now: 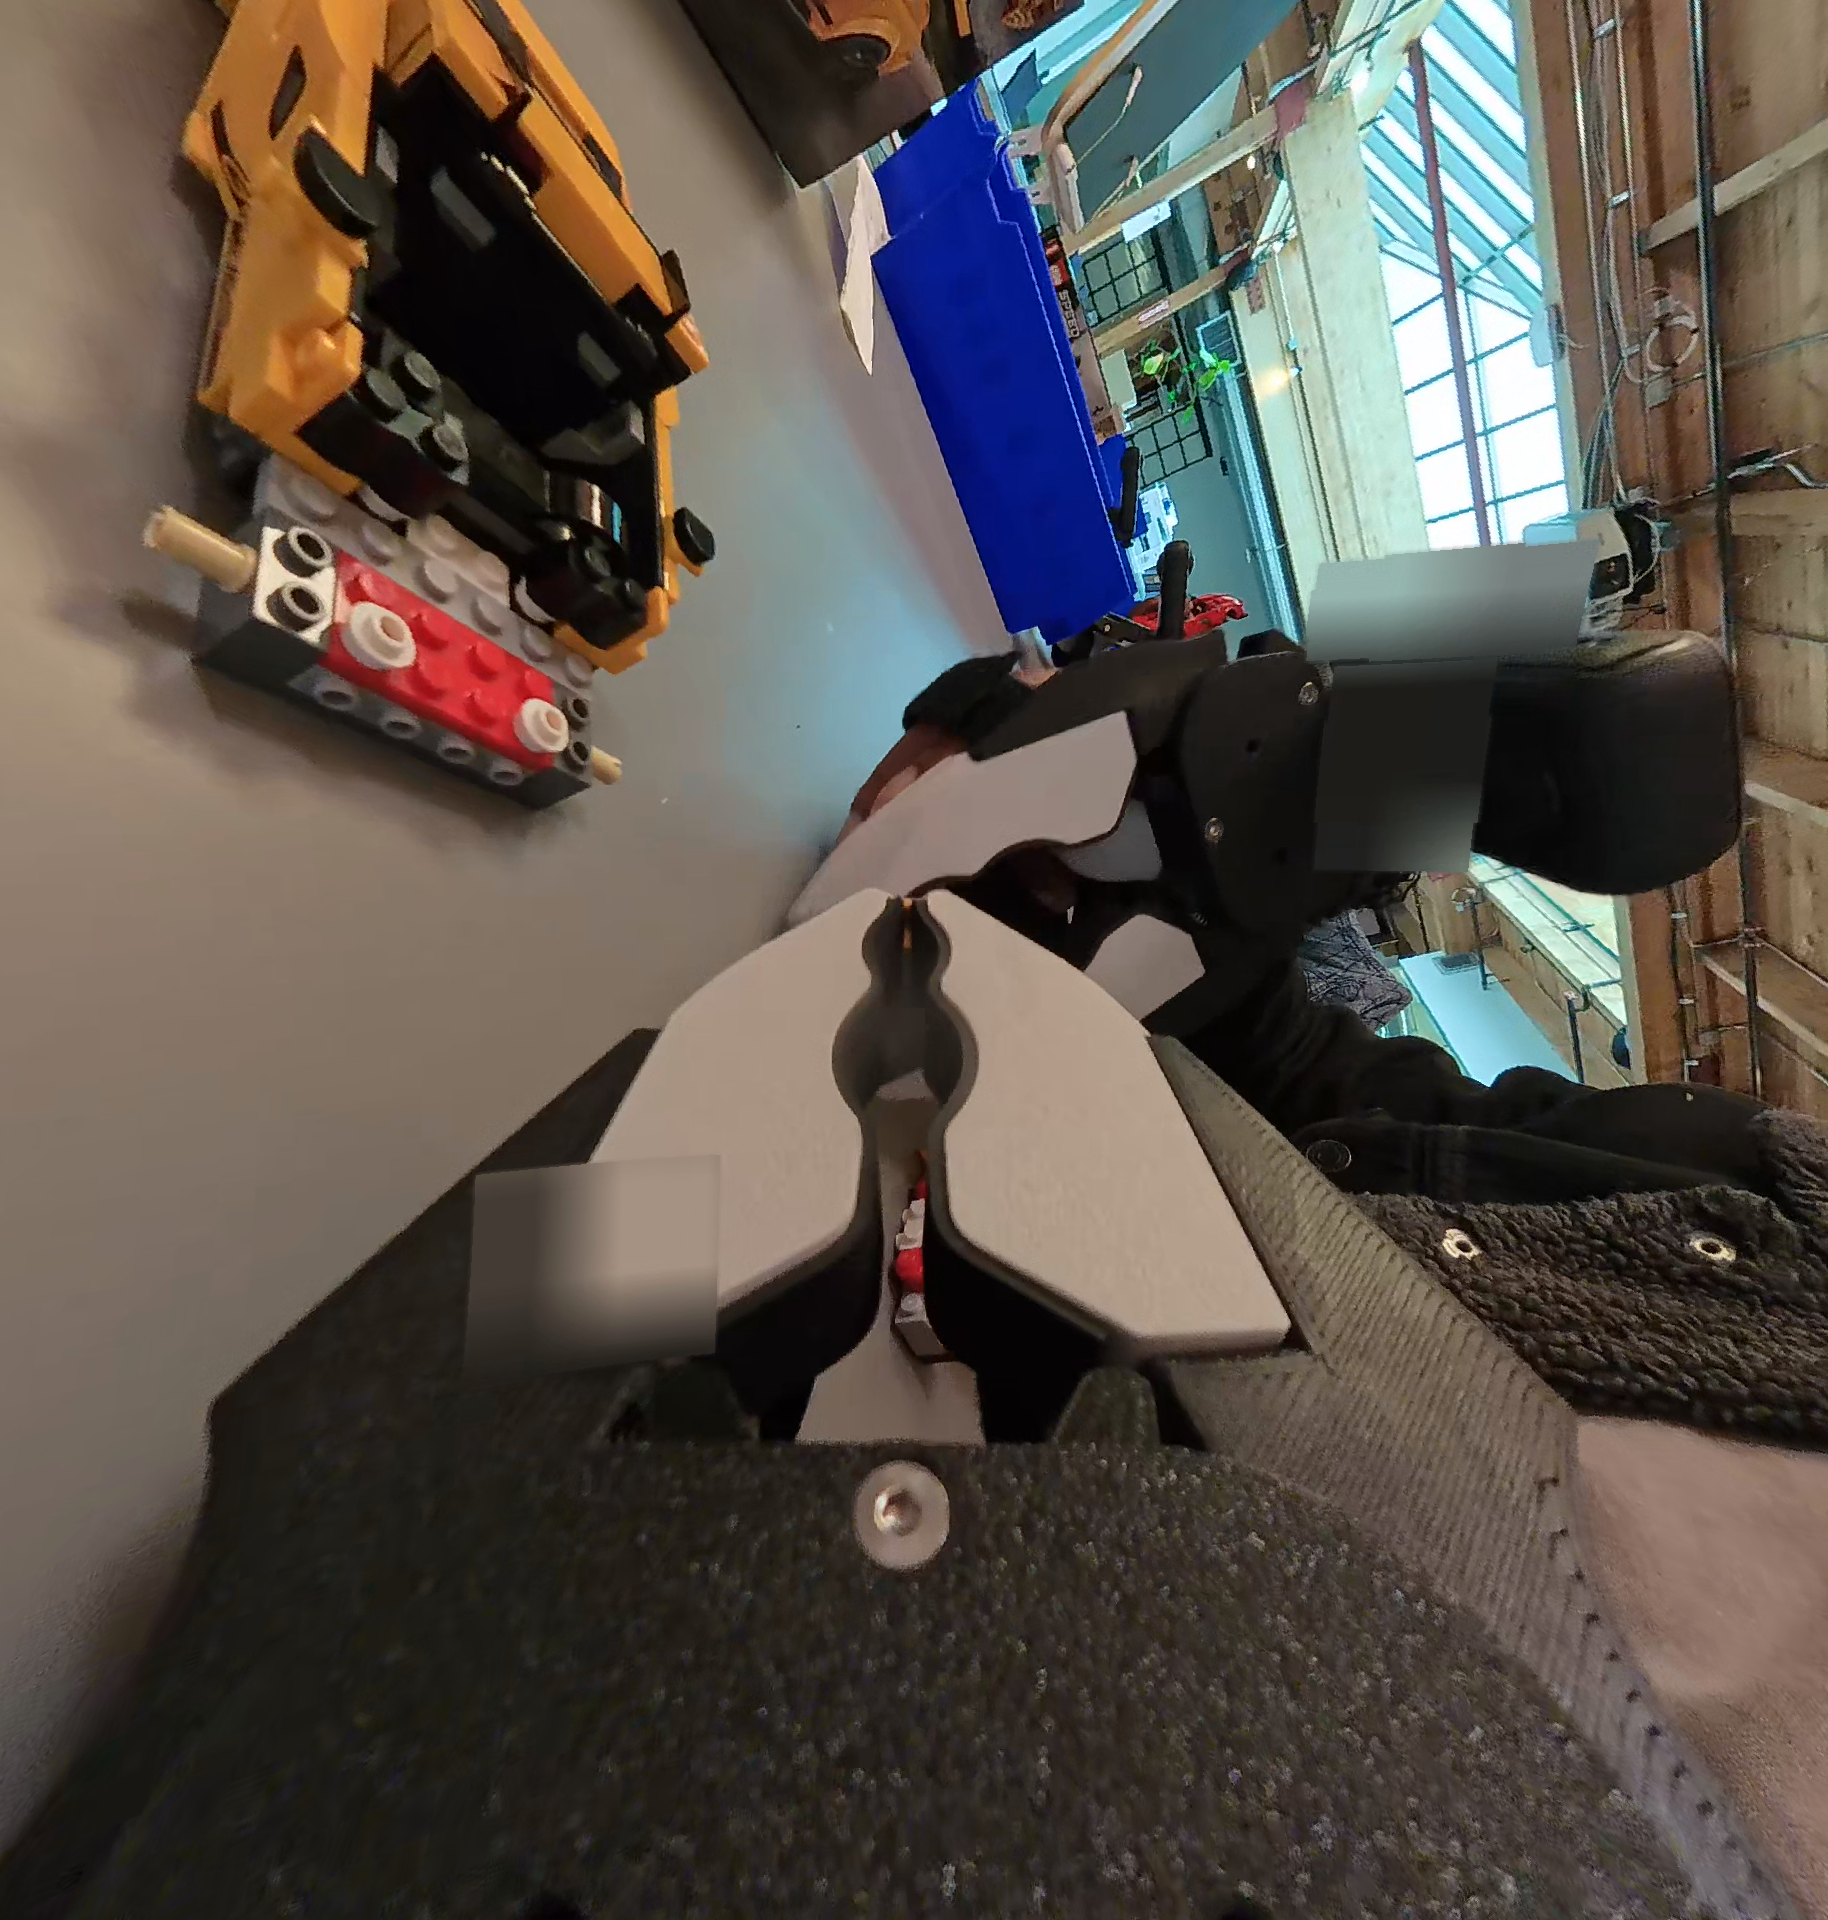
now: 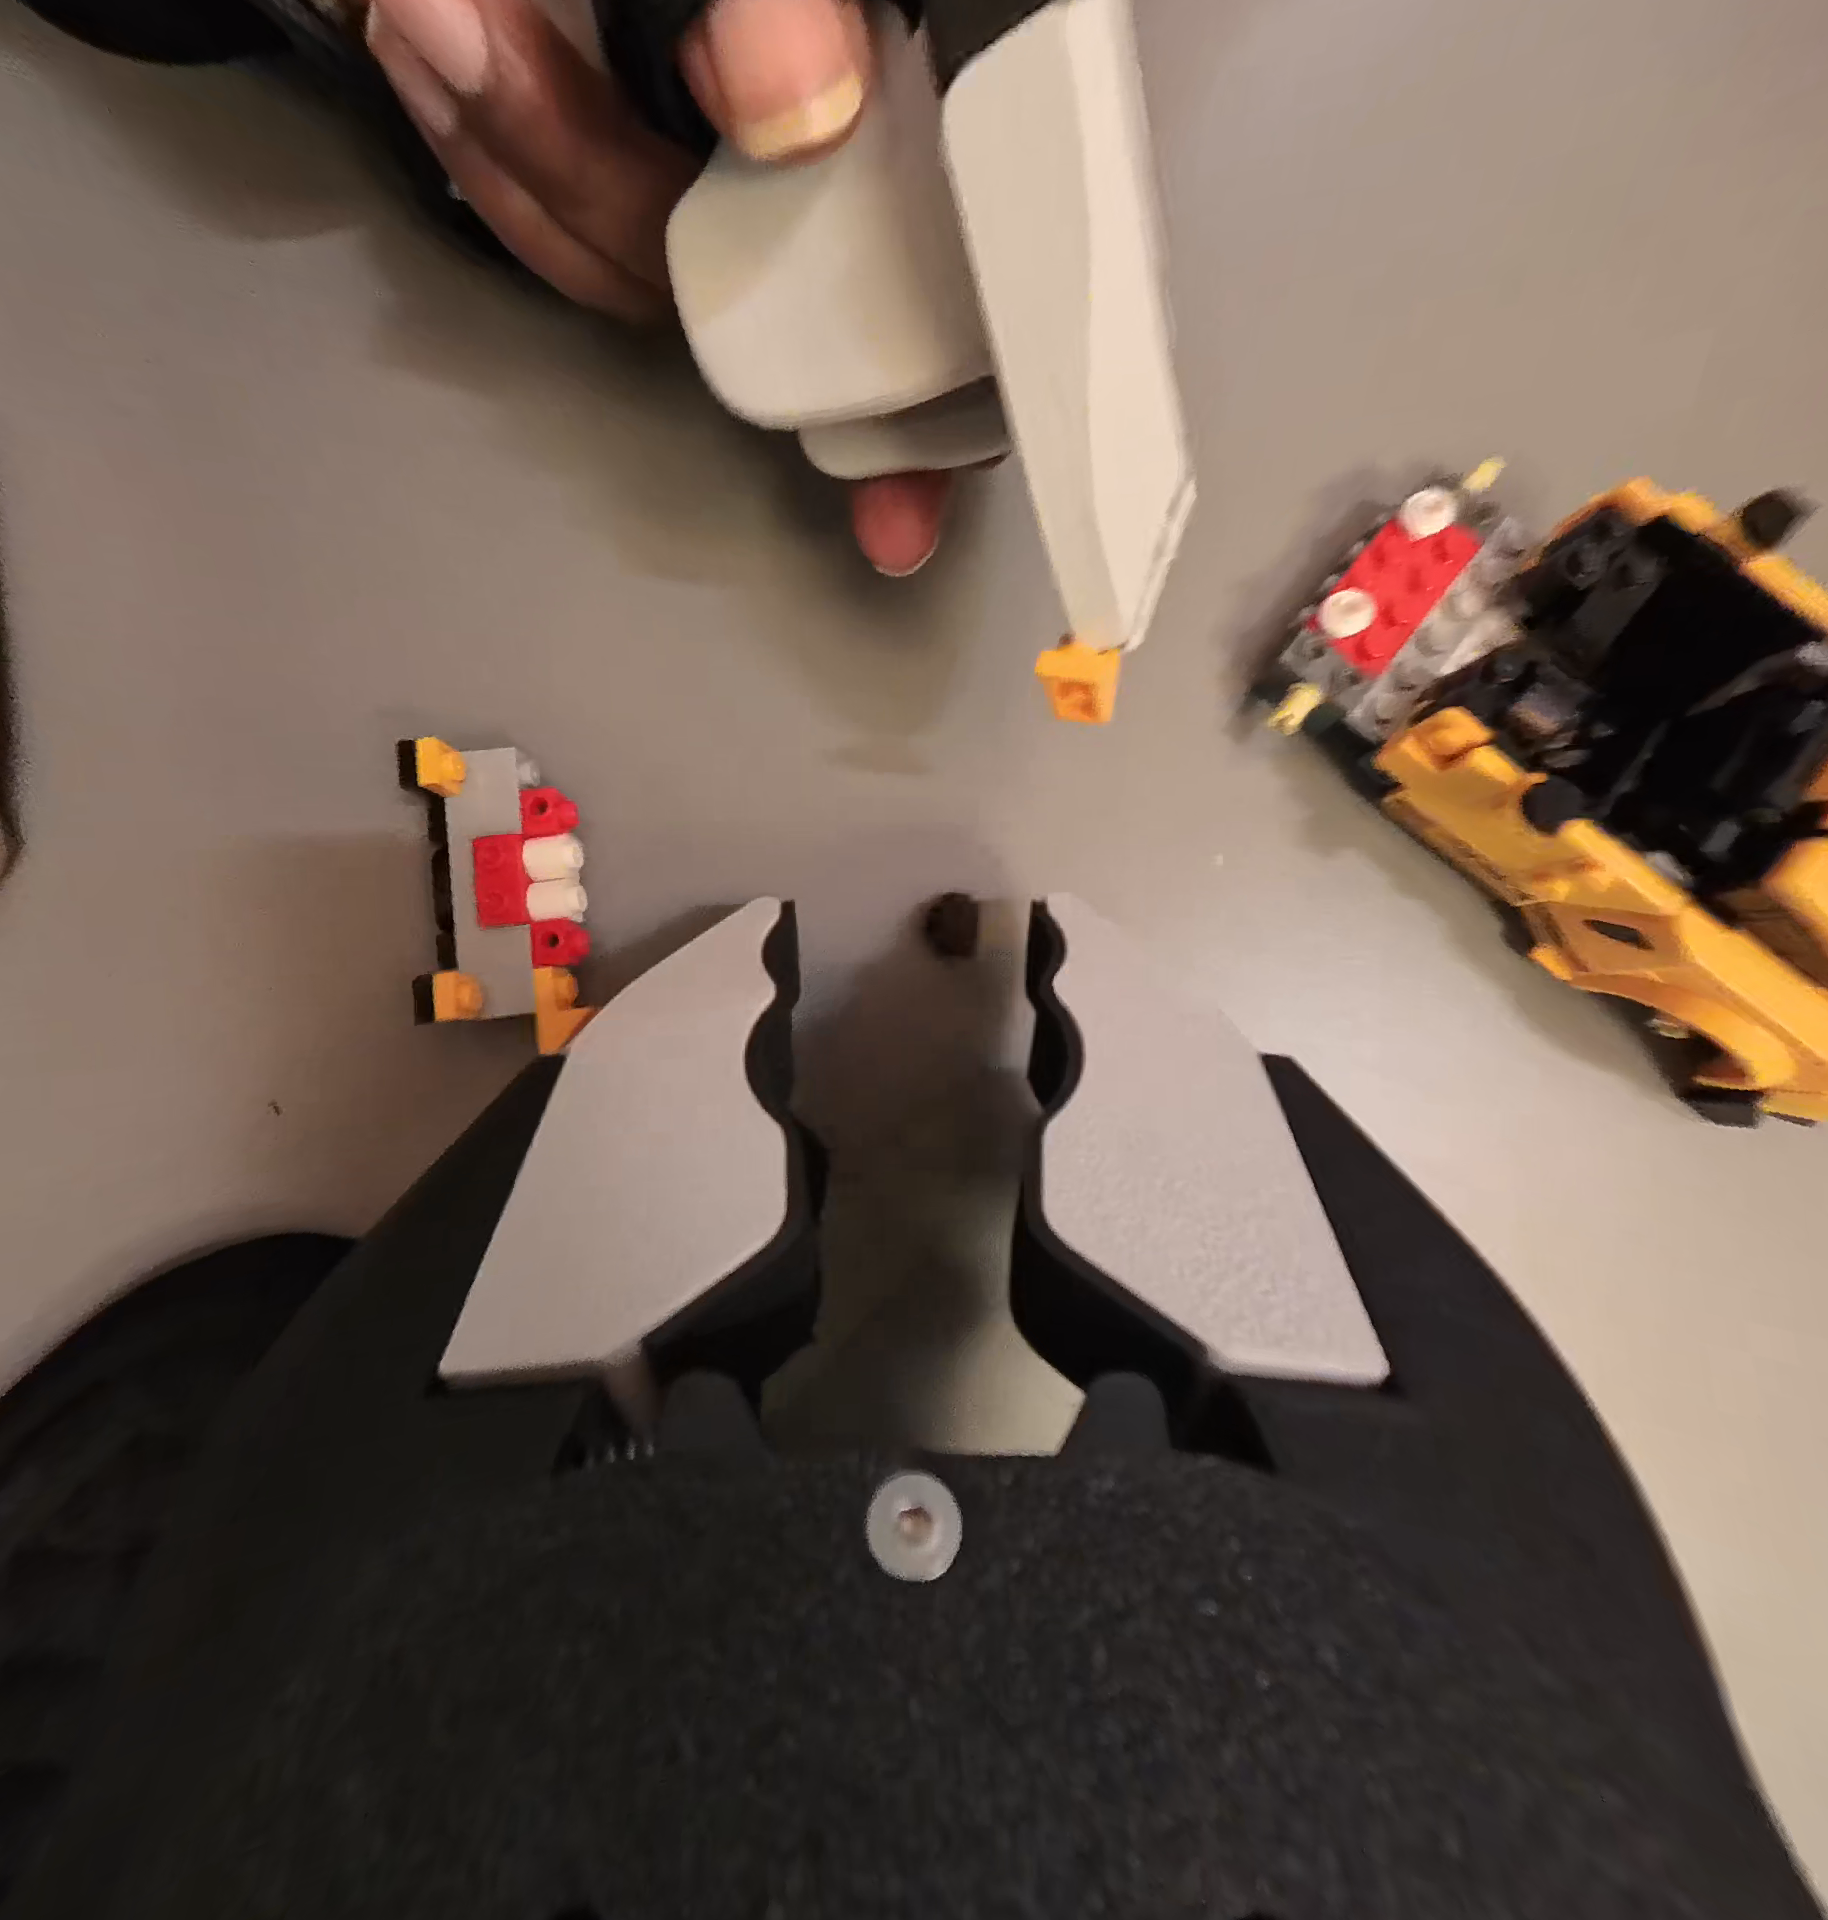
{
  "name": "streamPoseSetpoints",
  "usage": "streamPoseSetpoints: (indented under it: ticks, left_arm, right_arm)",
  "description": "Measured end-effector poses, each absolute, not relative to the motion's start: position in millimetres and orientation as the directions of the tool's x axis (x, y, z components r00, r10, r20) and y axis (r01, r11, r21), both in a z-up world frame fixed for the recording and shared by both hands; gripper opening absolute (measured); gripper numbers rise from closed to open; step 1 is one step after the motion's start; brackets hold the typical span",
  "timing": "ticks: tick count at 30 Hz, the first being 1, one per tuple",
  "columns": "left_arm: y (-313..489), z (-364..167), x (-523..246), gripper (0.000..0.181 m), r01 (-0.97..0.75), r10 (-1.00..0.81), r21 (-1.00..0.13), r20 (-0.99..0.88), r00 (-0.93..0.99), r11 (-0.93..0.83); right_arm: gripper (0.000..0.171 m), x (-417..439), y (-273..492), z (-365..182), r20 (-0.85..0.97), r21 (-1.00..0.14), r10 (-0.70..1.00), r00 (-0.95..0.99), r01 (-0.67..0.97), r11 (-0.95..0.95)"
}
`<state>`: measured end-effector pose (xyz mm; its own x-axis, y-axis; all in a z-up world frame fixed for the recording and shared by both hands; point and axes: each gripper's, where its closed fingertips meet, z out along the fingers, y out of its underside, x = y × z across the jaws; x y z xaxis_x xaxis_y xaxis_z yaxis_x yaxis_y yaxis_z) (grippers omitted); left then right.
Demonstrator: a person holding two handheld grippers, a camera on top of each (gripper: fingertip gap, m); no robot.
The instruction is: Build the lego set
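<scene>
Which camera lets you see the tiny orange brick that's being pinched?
The right wrist view: the small orange brick hangs in plain sight at the tip of the left gripper, above the table. The left wrist view shows only an orange sliver between the shut jaws.

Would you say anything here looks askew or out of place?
Little stands out. The yellow car is only half built, its red and grey chassis exposed. A small dark piece lies alone before the open right gripper.
</scene>
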<state>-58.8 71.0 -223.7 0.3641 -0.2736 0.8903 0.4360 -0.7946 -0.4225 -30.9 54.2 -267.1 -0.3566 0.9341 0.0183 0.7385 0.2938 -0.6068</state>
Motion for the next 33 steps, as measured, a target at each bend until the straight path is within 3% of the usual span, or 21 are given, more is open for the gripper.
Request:
streamPoseSetpoints:
  ticks: [3, 7, 14, 18, 25, 33]
  left_arm:
    - [71, -222, -59, 0.000, 0.460, -0.252, -0.381, 0.914, 0.317, -0.802]
    - [69, -218, -56, 0.000, 0.475, -0.229, -0.319, 0.944, 0.238, -0.820]
    - [68, -215, -55, 0.000, 0.475, -0.236, -0.318, 0.945, 0.225, -0.820]
    - [68, -210, -55, 0.000, 0.466, -0.275, -0.359, 0.931, 0.239, -0.809]
    - [60, -182, -53, 0.017, 0.407, -0.501, -0.556, 0.831, 0.243, -0.725]
    - [51, -167, -48, 0.015, 0.380, -0.595, -0.619, 0.780, 0.193, -0.688]
  right_arm:
    - [0.035, -46, 66, -240, 0.147, -0.721, 0.942, -0.300, 0.620, 0.310]
    - [0.022, -57, 70, -219, 0.313, -0.763, 0.914, -0.257, 0.505, 0.403]
    - [0.008, -62, 63, -218, 0.297, -0.785, 0.919, -0.260, 0.481, 0.390]
    - [0.008, -62, 62, -214, 0.193, -0.828, 0.951, -0.242, 0.480, 0.290]
    - [0.007, -62, 57, -185, -0.210, -0.920, 0.946, -0.245, 0.376, -0.107]
    - [0.007, -59, 49, -170, -0.367, -0.908, 0.872, -0.325, 0.329, -0.260]
